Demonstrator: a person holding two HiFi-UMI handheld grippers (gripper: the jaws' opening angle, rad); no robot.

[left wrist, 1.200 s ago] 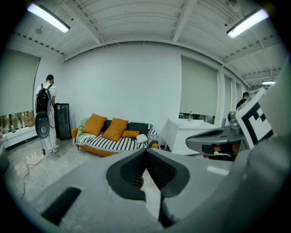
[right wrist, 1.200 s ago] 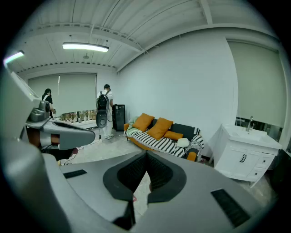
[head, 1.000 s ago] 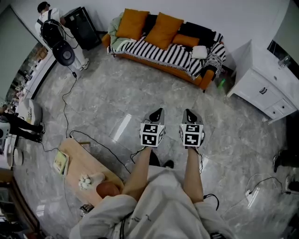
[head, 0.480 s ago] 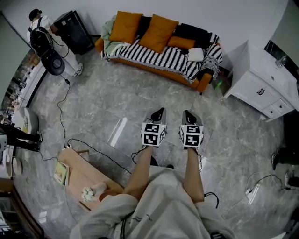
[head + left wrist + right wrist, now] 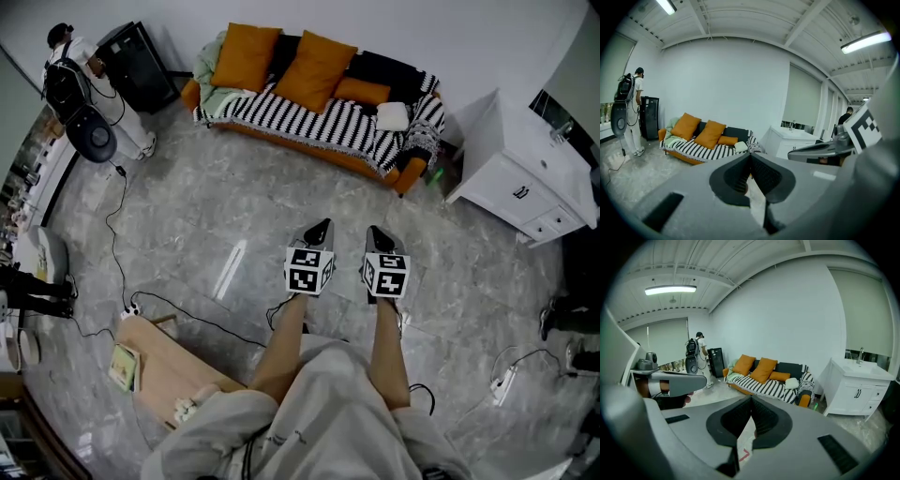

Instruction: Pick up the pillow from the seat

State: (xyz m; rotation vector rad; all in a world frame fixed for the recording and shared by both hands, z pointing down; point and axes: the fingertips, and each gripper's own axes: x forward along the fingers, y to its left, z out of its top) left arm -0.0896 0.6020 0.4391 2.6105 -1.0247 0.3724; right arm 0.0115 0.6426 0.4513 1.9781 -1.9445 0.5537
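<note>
I hold the left gripper [image 5: 321,227] and right gripper [image 5: 376,232] fully closed and empty, well short of the sofa [image 5: 410,174], where the white pillow [image 5: 392,115] lies near the head view's right end, its long side roughly along the seat.

I see bright, even light from ceiling tubes [image 5: 865,41], a glare streak [image 5: 228,269] on the floor [image 5: 178,206] before the sofa [image 5: 410,174], and fisheye bending at the edges.
</note>
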